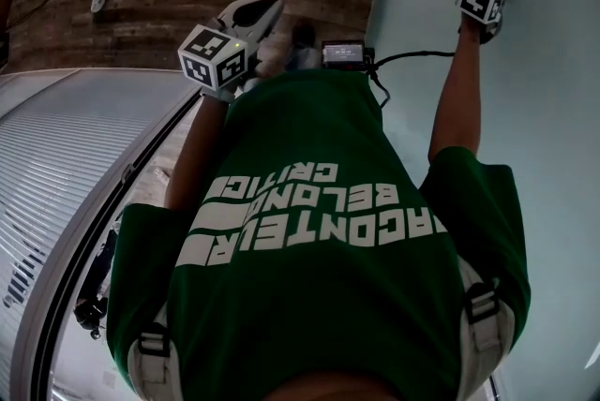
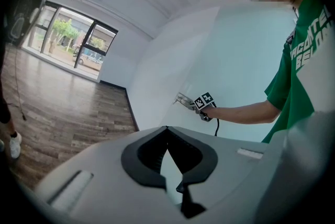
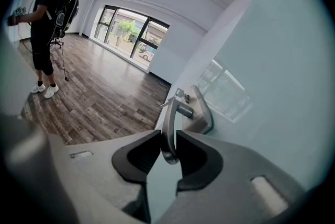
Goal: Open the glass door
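Firmly, right gripper [image 3: 168,138] fingers [image 3: 137,157] clamp door handle [image 3: 169,113]; left gripper [image 2: 167,130] fingers [image 2: 142,156] together.

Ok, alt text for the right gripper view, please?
The right gripper is shut on the metal lever handle of a frosted glass door, its dark fingers pinching the lever's end. Beyond lie a wood-plank floor, large windows and a person standing at far left.

The glass door [image 1: 562,165] is pale frosted aqua, its handle [image 3: 169,131] silver; beside the door, a green shirt [image 1: 328,296] bears white lettering.
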Demonstrator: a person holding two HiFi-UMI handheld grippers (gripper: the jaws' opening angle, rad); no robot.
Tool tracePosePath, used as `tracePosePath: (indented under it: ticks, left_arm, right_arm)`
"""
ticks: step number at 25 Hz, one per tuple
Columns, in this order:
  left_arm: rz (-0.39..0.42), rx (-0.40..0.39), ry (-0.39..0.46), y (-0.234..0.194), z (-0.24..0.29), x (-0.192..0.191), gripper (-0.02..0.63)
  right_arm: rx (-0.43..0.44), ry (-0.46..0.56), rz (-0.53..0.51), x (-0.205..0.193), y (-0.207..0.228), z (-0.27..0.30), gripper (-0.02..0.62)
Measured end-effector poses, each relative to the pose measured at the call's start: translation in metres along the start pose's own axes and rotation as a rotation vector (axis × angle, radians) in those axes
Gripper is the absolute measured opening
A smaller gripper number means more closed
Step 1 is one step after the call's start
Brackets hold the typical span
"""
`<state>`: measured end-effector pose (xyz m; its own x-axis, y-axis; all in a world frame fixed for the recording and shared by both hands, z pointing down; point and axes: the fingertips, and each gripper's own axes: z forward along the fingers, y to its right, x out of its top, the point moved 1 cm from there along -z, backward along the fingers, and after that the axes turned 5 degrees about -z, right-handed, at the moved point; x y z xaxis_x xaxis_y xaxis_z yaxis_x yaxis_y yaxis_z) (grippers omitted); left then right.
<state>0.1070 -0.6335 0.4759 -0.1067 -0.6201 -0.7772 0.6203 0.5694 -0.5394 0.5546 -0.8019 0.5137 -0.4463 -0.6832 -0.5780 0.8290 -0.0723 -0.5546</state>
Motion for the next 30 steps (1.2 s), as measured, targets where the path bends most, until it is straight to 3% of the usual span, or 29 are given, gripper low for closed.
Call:
tracePosePath:
  ticks: [3, 5, 10, 14, 18, 21, 24, 30]
  left_arm:
    - [-0.001, 0.010, 0.010, -0.002, -0.008, -0.002, 0.012]
    - [-0.001, 0.019, 0.019, -0.003, -0.015, 0.001, 0.012]
    - [-0.003, 0.046, 0.053, -0.007, -0.037, 0.008, 0.012]
    - [-0.012, 0.064, 0.077, -0.016, -0.054, 0.002, 0.012]
    - [-0.026, 0.068, 0.096, -0.012, -0.078, 0.003, 0.012]
    - [-0.016, 0.057, 0.108, -0.011, -0.088, 0.001, 0.012]
    - [0.005, 0.041, 0.133, -0.005, -0.098, -0.003, 0.012]
    - [0.046, -0.010, 0.211, 0.016, -0.146, -0.002, 0.012]
  right_arm:
    - [-0.032, -0.016, 0.069, -0.008, 0.007, -0.005, 0.099]
    - [-0.040, 0.001, 0.146, -0.006, 0.009, -0.014, 0.168]
    - [0.034, 0.188, 0.174, 0.034, -0.011, -0.063, 0.168]
    - [0.263, 0.316, 0.297, 0.058, -0.047, -0.116, 0.153]
    - [0.612, 0.489, 0.531, 0.099, -0.067, -0.200, 0.085]
    - [0.753, 0.648, 0.689, 0.129, -0.051, -0.248, -0.008]
    - [0.760, 0.750, 0.667, 0.144, -0.044, -0.281, -0.008]
    - [0.755, 0.708, 0.343, 0.127, -0.131, -0.333, -0.008]
